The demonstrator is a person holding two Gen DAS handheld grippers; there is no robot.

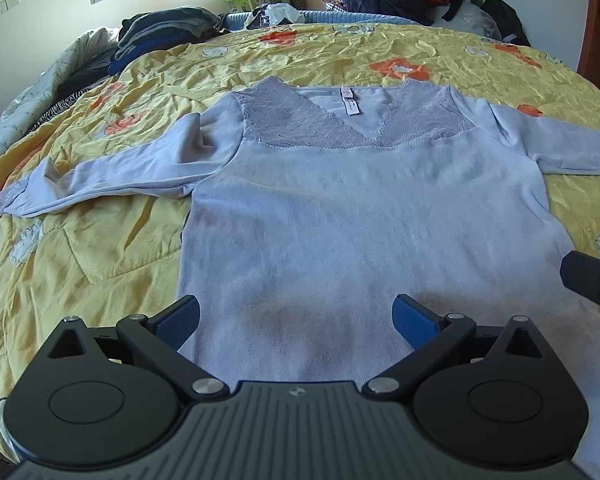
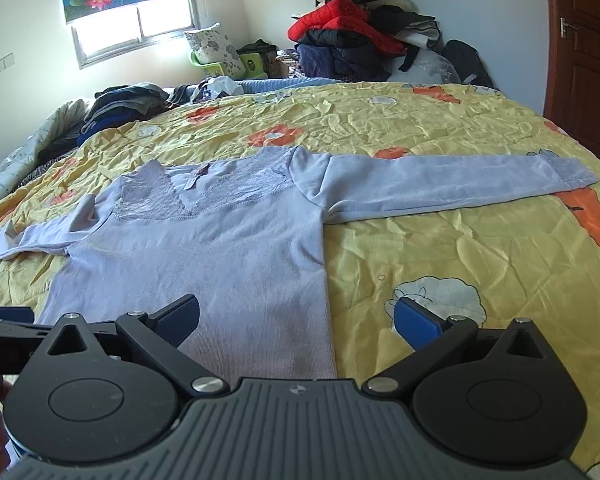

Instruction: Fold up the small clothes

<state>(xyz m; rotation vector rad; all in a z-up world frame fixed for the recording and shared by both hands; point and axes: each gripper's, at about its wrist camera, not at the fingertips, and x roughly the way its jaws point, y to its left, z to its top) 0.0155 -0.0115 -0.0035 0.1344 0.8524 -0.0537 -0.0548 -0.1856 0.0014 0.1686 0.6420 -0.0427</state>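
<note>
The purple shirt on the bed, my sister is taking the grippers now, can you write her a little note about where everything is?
Left gripper: open, empty, over the shirt's lower middle.
Right gripper: open, empty, over the shirt's right lower edge.
The shirt lies flat, front up, on the yellow quilt, both sleeves spread out sideways.
Done: shirt laid out.
Left: every fold; probably sleeves in first.

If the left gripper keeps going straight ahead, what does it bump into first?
Probably the lavender top: the open left gripper points across its body toward the lace neckline. Its height above the fabric is unclear.
</note>
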